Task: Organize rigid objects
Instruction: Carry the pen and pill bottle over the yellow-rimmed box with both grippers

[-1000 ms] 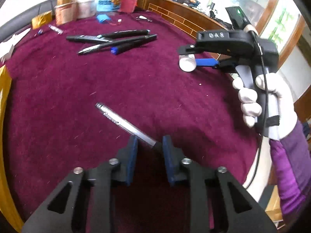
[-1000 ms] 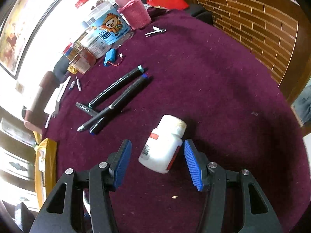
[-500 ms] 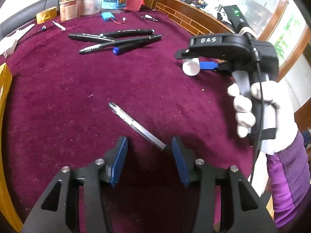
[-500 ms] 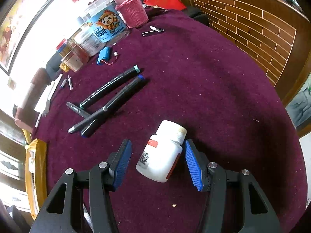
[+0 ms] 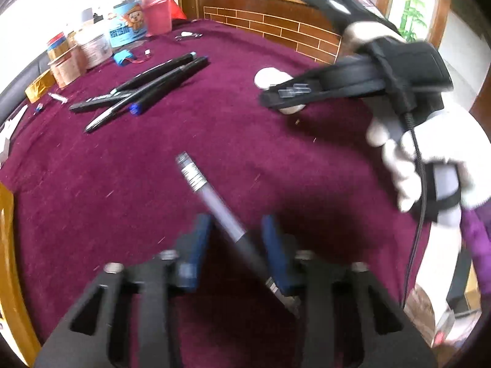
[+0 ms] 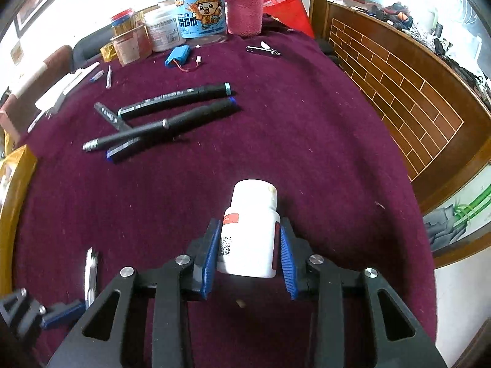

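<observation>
A silver and grey pen (image 5: 214,202) lies slanted on the maroon tablecloth (image 5: 92,184), its dark tip end between the jaws of my left gripper (image 5: 236,239), which is open around it without clamping it. The pen also shows in the right wrist view (image 6: 91,273). My right gripper (image 6: 249,245) is shut on a white pill bottle (image 6: 250,230) with a red label, lying on its side. In the left wrist view the bottle (image 5: 270,78) shows partly behind the right gripper.
Several black markers (image 6: 172,113) lie in a loose pile in the middle of the cloth. Jars and tubs (image 6: 199,9), a pink cup (image 6: 244,12), a blue battery pack (image 6: 178,56) and nail clippers (image 6: 264,50) stand at the back. A brick-patterned wooden rail (image 6: 399,86) runs along the right.
My right gripper has closed on the pill bottle. My left gripper has opened from its grip on the pen a second ago and moved forward, so the pen lies deeper between its jaws.
</observation>
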Tool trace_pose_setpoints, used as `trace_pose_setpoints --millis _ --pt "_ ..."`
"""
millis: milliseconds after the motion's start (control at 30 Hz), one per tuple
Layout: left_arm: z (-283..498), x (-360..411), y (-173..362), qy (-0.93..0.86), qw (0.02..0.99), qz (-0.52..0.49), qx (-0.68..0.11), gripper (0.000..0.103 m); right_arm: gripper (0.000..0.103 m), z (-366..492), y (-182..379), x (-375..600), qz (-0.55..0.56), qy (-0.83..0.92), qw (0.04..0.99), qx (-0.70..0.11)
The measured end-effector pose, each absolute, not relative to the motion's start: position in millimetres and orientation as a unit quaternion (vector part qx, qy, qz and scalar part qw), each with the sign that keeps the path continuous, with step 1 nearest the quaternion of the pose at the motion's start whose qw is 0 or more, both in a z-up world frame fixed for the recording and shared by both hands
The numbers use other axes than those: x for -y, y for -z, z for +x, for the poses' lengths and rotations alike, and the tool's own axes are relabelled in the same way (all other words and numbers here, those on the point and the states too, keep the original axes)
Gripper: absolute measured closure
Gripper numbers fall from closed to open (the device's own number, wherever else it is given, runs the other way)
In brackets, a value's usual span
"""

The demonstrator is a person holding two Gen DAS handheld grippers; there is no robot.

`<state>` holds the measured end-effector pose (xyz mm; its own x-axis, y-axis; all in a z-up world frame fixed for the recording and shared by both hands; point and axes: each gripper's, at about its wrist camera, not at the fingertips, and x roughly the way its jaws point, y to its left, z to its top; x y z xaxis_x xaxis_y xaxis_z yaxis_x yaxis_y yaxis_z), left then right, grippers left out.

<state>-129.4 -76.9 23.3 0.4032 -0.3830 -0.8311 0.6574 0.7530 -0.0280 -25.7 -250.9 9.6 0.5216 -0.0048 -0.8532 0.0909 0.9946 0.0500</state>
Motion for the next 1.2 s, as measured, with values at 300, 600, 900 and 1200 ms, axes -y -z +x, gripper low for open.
trace_pose_setpoints --millis 300,600,900,1200 --pt "-122.1 58.0 -26.3 0.294 0.829 0.121 -0.460 0.079 0.070 -47.2 -9.3 262.7 0.041 0.024 0.875 -0.482" --pt "-141.7 55.4 -37.5 0.355 0.835 0.088 -0.411 0.096 0.072 -57.3 -11.4 259.9 0.054 0.026 0.882 -0.468" --pt "-153.3 -26.2 -76.3 0.345 0.858 -0.008 -0.380 0.096 0.072 -87.4 -36.9 247.4 0.070 -0.009 0.899 -0.431" --pt "-155.4 -164.8 -90.6 0.225 0.902 -0.086 -0.359 0.095 0.072 -95.9 -68.0 177.8 0.082 -0.108 0.900 -0.415"
